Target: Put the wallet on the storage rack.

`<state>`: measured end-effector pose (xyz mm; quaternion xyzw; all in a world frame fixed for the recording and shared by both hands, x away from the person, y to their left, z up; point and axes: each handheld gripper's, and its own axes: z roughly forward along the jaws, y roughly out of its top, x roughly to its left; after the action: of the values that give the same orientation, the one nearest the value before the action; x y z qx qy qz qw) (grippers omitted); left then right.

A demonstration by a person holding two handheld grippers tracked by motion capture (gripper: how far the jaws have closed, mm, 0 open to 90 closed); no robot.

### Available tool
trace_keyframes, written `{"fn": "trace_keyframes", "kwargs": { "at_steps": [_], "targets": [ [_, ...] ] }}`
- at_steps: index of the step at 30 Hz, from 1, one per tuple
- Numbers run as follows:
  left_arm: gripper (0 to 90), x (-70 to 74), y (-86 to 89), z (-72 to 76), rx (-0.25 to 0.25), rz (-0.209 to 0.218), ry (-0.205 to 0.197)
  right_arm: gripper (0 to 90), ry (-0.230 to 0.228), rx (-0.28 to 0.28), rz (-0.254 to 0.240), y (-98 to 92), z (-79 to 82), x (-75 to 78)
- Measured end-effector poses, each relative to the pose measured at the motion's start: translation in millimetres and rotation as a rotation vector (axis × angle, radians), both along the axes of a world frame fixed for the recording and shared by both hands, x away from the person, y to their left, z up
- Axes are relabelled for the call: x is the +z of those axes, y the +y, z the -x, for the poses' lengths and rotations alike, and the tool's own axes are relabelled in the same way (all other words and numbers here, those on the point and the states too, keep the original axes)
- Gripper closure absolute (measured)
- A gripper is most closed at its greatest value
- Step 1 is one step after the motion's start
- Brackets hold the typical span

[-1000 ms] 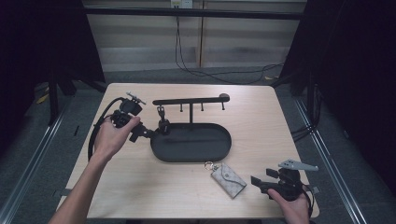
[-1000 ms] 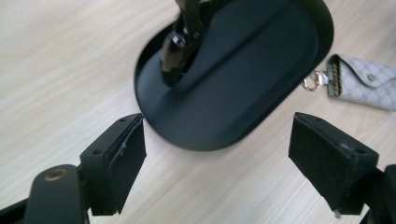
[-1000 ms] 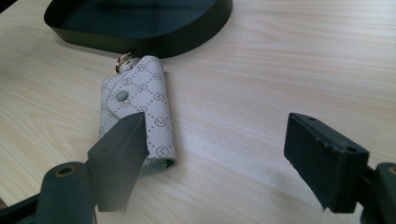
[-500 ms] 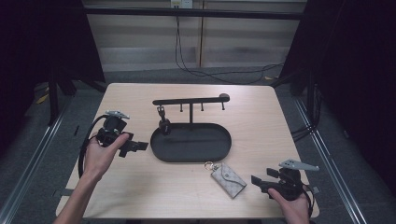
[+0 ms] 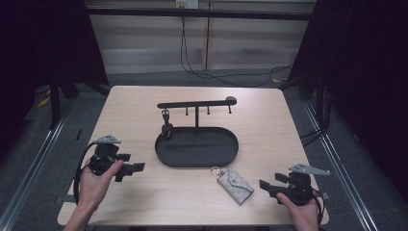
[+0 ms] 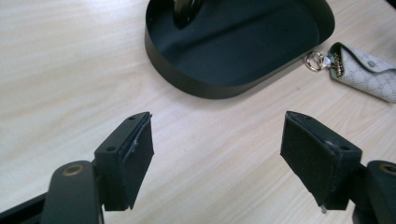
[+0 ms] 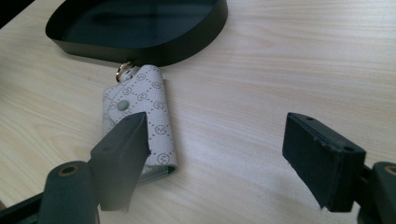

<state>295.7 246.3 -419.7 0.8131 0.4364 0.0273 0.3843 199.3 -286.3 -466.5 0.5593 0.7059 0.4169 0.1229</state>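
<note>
Both tongs stand released with nothing between their pads, and both have just been closing a little. We see the left gripper (image 5: 137, 168) low over the bench (image 5: 144, 106) near its left edge, and it points toward the tray. The right gripper (image 5: 264, 186) rests near the front right corner and points left toward the key pouch (image 5: 235, 185).

This pouch lies flat on the bench, just in front of the tray (image 5: 166, 159) and apart from the right gripper. Its long axis runs diagonally: the end with the metal ring (image 5: 214, 170) points back and left, almost touching the tray wall, and the other end points to the front right corner. In the right gripper view the pouch (image 7: 140, 116) is a grey folded rectangle of printed, leather-like material with a small round snap, and one pad (image 7: 123, 154) stands in front of its near end.

We see that the tray is a dark oval with a low upright wall and a smooth matte floor. From its back rises a thin black rack (image 5: 197, 103) with small hooks, and a dark object (image 5: 167, 130) hangs at its left part.

We find the bench pale wood with fine grain, square with rounded corners. Around it there are dark curtains, a grey floor and cables behind.
</note>
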Motion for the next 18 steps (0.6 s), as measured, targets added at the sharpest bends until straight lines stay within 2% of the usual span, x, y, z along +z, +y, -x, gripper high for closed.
{"fn": "trace_keyframes", "kwargs": {
  "at_steps": [4, 7, 12, 15, 18],
  "targets": [
    [25.2, -9.9, 1.9, 10.7, 0.0, -0.002, -0.008, 21.0, 0.011, 0.005, -0.01, -0.3, -1.2, 1.5],
    [24.9, -17.4, 1.6, 19.4, -0.008, -0.028, -0.009, 19.9, 0.011, 0.01, -0.008, 0.8, -2.7, 3.0],
    [24.9, -28.9, 5.1, 32.6, -0.033, -0.002, -0.017, 19.6, 0.011, 0.016, 0.009, 3.6, -4.7, 8.1],
    [24.9, -36.9, 6.8, 39.3, -0.04, 0.041, -0.012, 19.4, 0.011, 0.041, 0.022, 6.8, -6.7, 11.6],
    [24.9, -40.6, 5.3, 45.4, -0.054, 0.038, -0.011, 17.6, 0.011, 0.058, 0.025, 9.9, -9.3, 15.9]
  ]
}}
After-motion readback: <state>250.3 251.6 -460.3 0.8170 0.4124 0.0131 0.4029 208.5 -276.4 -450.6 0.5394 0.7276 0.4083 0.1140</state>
